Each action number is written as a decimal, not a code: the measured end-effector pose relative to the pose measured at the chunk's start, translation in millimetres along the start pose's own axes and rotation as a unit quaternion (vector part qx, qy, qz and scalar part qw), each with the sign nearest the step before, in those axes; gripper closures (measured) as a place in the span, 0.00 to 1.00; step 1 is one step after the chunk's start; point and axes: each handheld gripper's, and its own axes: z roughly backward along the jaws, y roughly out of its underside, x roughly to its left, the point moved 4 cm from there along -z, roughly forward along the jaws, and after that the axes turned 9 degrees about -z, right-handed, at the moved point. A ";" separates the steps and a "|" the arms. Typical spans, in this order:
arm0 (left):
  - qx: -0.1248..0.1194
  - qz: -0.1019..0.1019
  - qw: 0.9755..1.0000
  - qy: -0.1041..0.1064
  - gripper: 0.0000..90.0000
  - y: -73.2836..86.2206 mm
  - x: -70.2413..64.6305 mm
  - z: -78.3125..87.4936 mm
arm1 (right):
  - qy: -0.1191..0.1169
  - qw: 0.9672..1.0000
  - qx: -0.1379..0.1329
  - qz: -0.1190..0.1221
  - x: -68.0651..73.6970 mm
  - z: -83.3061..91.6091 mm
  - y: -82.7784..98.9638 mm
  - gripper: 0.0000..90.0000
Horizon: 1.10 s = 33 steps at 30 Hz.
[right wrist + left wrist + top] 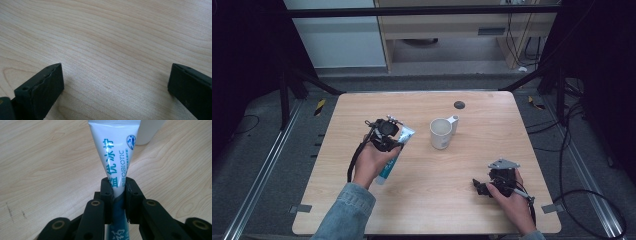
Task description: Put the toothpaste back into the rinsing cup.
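From the high view, my left gripper (388,134) pinches a white and teal plastic toothpaste tube (393,159). I hold the tube by its middle so it does not slip out. Its flat end points toward the white round mug (441,133) and its cap end points back toward me. The tube hangs above the pale wooden surface (427,210), just left of the mug. I think I hold it near the mug so it can go inside. The mug stands upright with its handle at the far right side. I see nothing in the mug, so it looks empty. My right gripper (484,188) rests low near the surface, well apart from the mug, so it stays out of the way.

From the left gripper view, my two black jaws squeeze the toothpaste tube (115,157) from both sides. The tube gets wider toward its flat end. The bottom of the white mug (148,131) peeks out behind it.

From the right gripper view, my jaws are spread wide. Nothing is between them, just the bare wooden surface (120,45).
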 end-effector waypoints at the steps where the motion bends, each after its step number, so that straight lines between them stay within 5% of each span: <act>1: -0.003 -0.001 1.000 0.002 0.87 -3.3 -1.5 0.2 | 0.000 1.000 0.000 0.000 0.0 0.0 -0.1 0.01; 13: -0.043 -0.008 0.999 0.001 0.87 -40.0 -11.2 9.6 | 0.000 1.000 0.000 0.000 0.0 0.0 0.0 0.01; 33: -0.083 0.000 0.997 0.004 0.87 -59.8 -20.5 8.1 | 0.000 1.000 0.000 0.001 -0.2 0.0 0.0 0.01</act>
